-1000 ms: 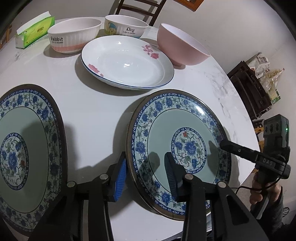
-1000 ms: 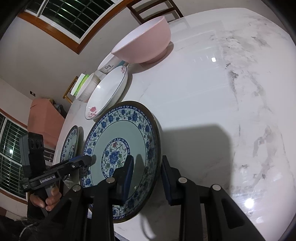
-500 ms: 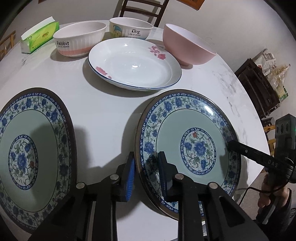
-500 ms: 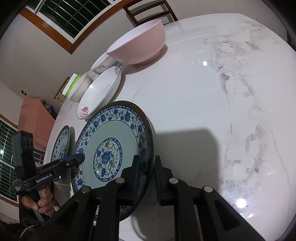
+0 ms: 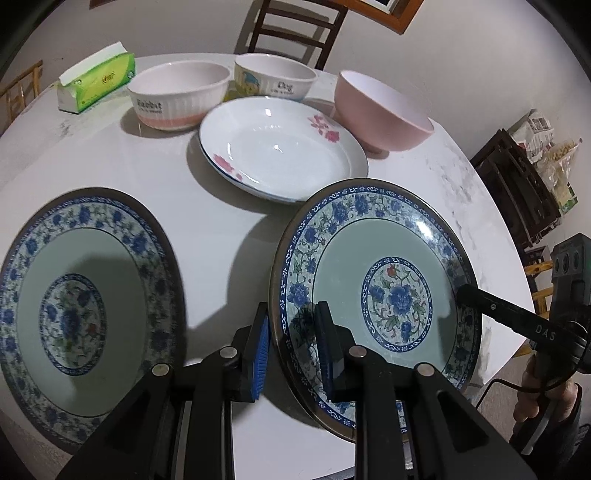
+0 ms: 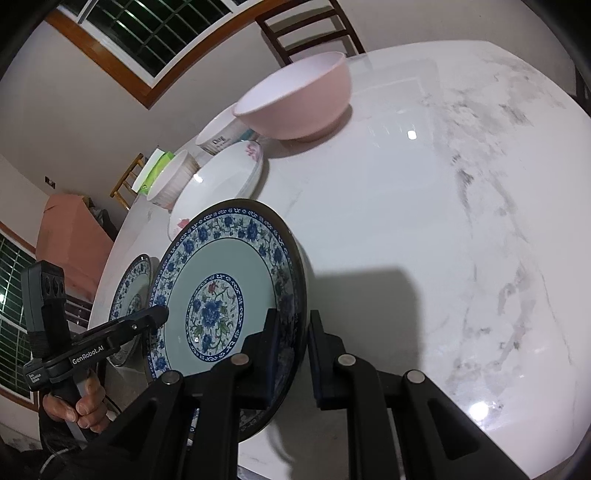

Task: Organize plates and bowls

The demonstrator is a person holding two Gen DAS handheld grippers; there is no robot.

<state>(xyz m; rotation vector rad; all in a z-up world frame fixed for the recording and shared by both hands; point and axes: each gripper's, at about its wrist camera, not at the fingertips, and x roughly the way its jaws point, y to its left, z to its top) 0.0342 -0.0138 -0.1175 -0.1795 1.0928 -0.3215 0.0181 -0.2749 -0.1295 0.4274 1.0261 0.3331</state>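
A blue floral plate point(image 5: 391, 295) point(image 6: 221, 295) is held between both grippers, just above the white marble table point(image 5: 221, 229). My left gripper point(image 5: 291, 317) is shut on its left rim, blue pads on either side of the edge. On the opposite rim my right gripper point(image 6: 293, 321) is shut too, and it shows in the left wrist view as a black finger point(image 5: 491, 306). A second blue floral plate point(image 5: 85, 306) lies flat to the left. Behind are a white plate with pink flowers point(image 5: 284, 155), a pink bowl point(image 5: 384, 114), a "Rabbit" bowl point(image 5: 177, 96) and a "Dog" bowl point(image 5: 275, 79).
A green tissue pack point(image 5: 96, 81) lies at the table's far left. A wooden chair point(image 5: 291, 29) stands behind the table, and dark crates with bags point(image 5: 524, 173) sit on the floor to the right. A hand point(image 6: 81, 402) grips the left tool's handle. Bare marble point(image 6: 424, 221) spreads right of the held plate.
Both grippers closed from open onto opposite rims of the right-hand blue plate. The plate has since risen a little, and its far edge now overlaps the white plate in the left wrist view.
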